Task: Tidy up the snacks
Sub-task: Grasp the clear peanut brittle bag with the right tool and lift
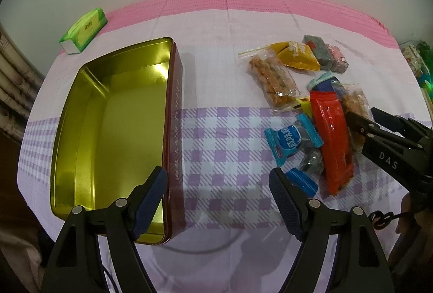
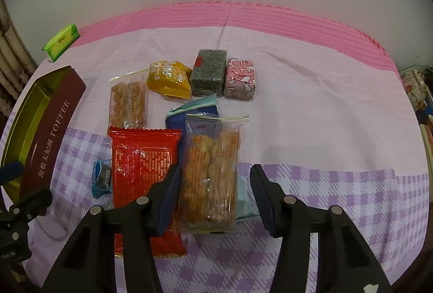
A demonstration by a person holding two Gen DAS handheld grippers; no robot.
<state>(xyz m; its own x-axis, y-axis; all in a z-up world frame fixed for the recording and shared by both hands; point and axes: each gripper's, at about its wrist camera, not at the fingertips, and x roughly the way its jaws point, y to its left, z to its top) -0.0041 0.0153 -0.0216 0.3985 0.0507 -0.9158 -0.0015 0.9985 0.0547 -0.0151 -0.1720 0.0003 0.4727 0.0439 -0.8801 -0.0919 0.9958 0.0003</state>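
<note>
Your right gripper [image 2: 213,195]: jaws apart, straddling the clear snack pack [image 2: 209,171], pads not pressing. Your left gripper [image 1: 216,201]: open, empty, beside the toffee tin [image 1: 108,114].

Right of the open, empty gold-lined toffee tin [image 2: 51,114] the snacks lie flat: a red packet [image 2: 143,168], two clear fritter bags [image 2: 209,174], yellow [image 2: 168,78], grey [image 2: 208,72] and pink [image 2: 240,78] packs beyond.
</note>
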